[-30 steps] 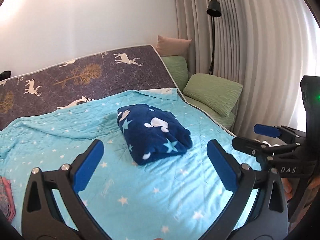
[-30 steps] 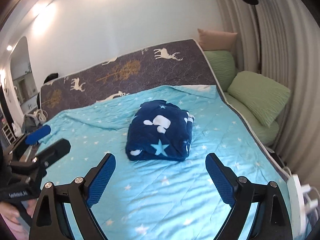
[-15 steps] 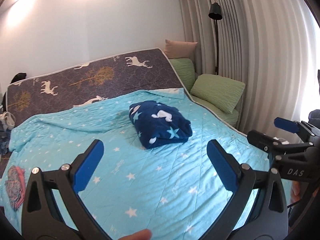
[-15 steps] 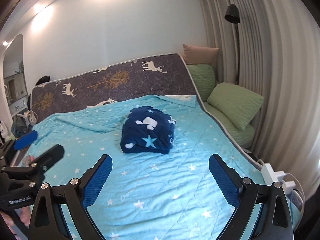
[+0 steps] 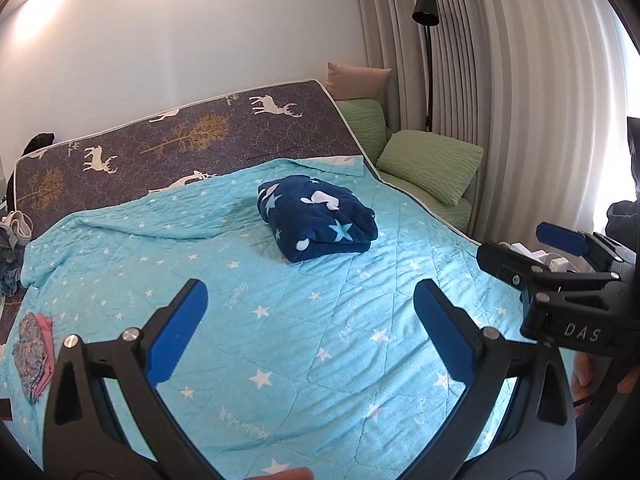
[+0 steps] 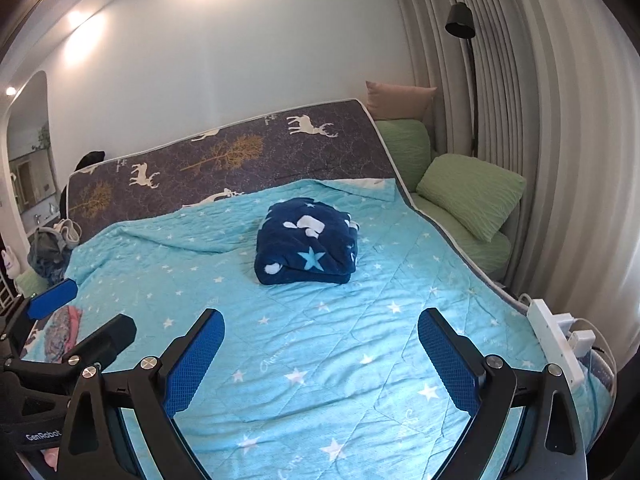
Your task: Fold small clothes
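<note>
While both tools hung above the near end of the bed, the left gripper (image 5: 310, 326) had its blue-padded jaws spread wide with nothing between them, and the right gripper (image 6: 320, 354) stood the same way, released and empty. Each showed at the edge of the other's view: the right one at the right border of the left wrist view, the left one at the left border of the right wrist view.

A folded navy fleece garment (image 6: 308, 242), printed with white shapes and pale blue stars, lay in a compact bundle near the middle of the turquoise star quilt (image 5: 320, 340), toward its far half and well apart from both grippers. At the left edge of the bed a small pile of patterned pink clothes (image 5: 34, 346) rested on the quilt.

Beyond the quilt, a dark mattress with deer and trees (image 6: 224, 156) leaned against the white wall. To the right sat green cushions (image 6: 470, 194), a black floor lamp (image 6: 460, 20) and pale curtains. A white power strip (image 6: 554, 340) lay at the near right corner of the bed.
</note>
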Motion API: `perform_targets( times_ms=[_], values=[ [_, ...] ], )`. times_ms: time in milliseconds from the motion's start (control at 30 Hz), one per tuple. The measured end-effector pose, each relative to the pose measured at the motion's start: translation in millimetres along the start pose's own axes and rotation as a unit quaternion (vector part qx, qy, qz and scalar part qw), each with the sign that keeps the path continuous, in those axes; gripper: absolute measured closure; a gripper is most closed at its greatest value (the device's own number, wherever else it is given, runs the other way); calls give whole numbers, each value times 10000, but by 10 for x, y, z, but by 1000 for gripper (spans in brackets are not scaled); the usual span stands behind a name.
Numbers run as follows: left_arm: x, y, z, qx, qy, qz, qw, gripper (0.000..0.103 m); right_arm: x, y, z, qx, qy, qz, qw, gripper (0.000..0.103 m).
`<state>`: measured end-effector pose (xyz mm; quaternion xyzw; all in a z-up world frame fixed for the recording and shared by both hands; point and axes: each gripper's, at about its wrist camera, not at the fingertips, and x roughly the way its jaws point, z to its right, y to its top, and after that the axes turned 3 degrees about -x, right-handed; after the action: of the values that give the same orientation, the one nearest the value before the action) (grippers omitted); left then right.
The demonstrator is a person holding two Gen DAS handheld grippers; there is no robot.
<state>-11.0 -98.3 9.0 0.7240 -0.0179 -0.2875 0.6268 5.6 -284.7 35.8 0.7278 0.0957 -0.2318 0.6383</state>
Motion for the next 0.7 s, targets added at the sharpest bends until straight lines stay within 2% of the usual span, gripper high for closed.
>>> perform_targets(
  times_ms=[700],
  values=[
    [14,-27,-8,-62,78,-9,9999,1,23,-5,-35,-17,-5,-121,9999,4]
  ],
)
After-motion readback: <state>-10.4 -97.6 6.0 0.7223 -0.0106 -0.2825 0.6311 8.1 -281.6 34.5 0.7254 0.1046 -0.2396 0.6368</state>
